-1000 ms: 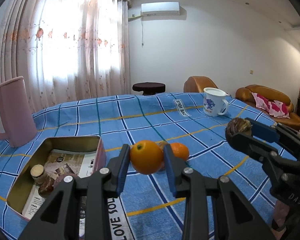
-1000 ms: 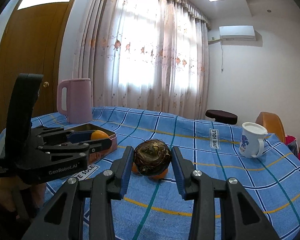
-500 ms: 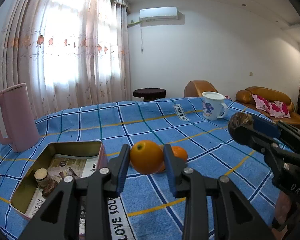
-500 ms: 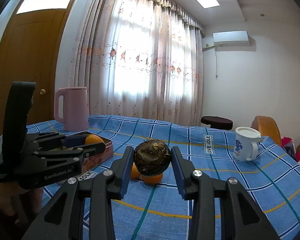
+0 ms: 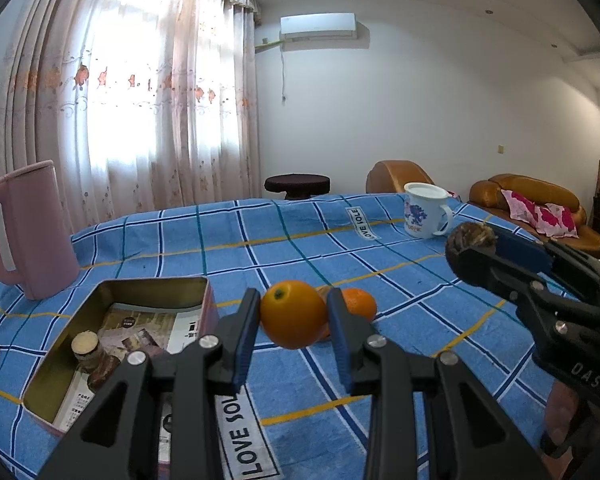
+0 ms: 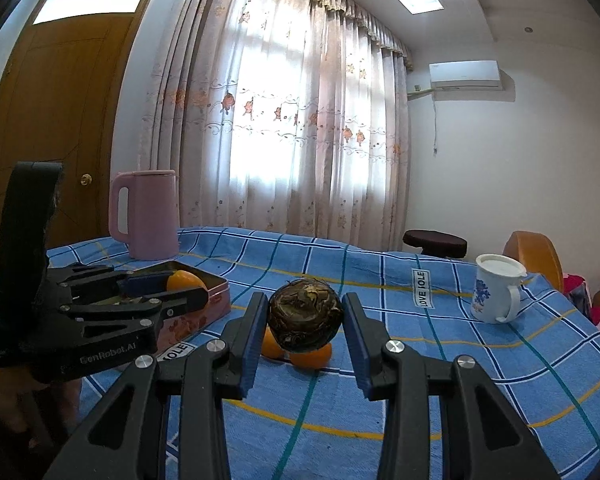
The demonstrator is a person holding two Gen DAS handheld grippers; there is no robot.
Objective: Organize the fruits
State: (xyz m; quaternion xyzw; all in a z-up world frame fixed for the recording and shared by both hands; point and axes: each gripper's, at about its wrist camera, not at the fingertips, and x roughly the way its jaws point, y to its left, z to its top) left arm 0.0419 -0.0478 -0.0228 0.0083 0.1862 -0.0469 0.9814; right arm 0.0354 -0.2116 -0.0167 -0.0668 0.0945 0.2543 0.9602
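Left wrist view shows my left gripper (image 5: 293,318) clamped across a firm, smooth orange (image 5: 293,314) at its middle, liable to slip, while my right gripper (image 6: 305,322) pinches a rough brown fruit (image 6: 305,320).

You have three oranges (image 5: 293,314): one clamped, two (image 6: 310,356) on the cloth. One dark brown round fruit (image 6: 305,317). One tin box (image 5: 116,344). One pink jug (image 5: 24,236). One mug (image 5: 424,216). Two grippers: left (image 5: 293,340), right (image 6: 305,332).
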